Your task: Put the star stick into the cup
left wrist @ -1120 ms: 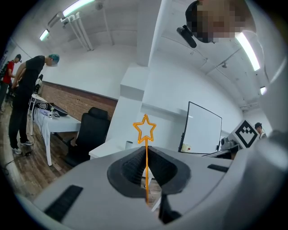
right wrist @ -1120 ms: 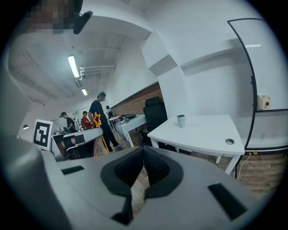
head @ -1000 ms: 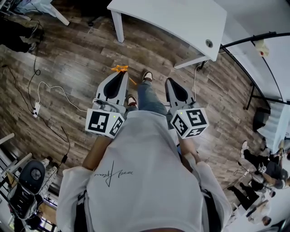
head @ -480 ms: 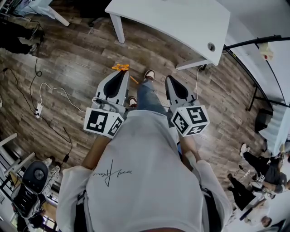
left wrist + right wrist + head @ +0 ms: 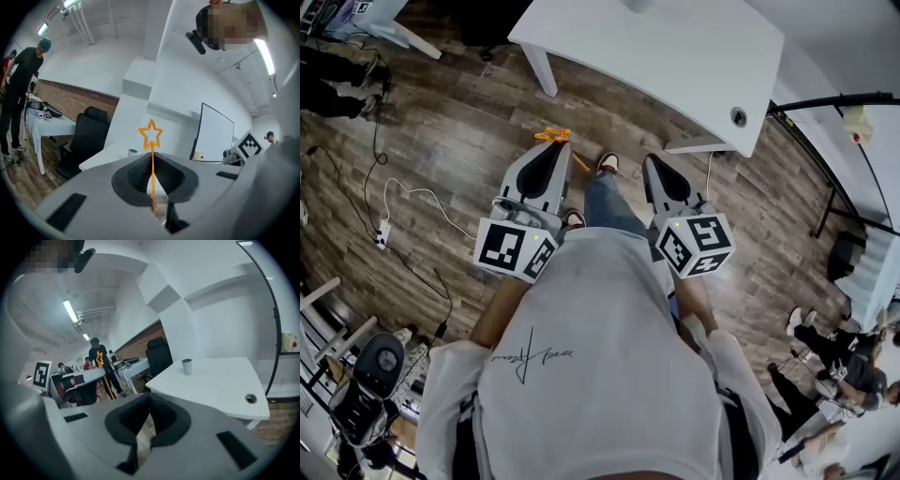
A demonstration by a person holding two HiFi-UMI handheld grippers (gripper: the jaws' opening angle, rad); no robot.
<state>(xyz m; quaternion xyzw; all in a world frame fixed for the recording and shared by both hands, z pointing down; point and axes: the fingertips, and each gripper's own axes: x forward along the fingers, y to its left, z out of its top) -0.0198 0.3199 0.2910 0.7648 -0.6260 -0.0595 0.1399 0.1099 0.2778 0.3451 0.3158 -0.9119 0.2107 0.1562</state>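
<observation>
Left gripper (image 5: 152, 161) clamped on the star stick (image 5: 151, 138), the star poking out past my tips. Right gripper (image 5: 149, 401) pinched closed, with nothing in it. White tabletop (image 5: 675, 56) at 12 o'clock, near edge just ahead and bare except for the cup (image 5: 187, 366), well apart. Black chair (image 5: 86, 140) at 10 o'clock. Cables (image 5: 403, 197) on the floor at 9. Head view's top edge cuts off the cup.

The white table (image 5: 675, 56) has drawn nearer to the left claw (image 5: 557, 148) and its star stick (image 5: 553, 137).

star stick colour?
Orange. The star stick shows best in the left gripper view, clamped in the left claw.
</observation>
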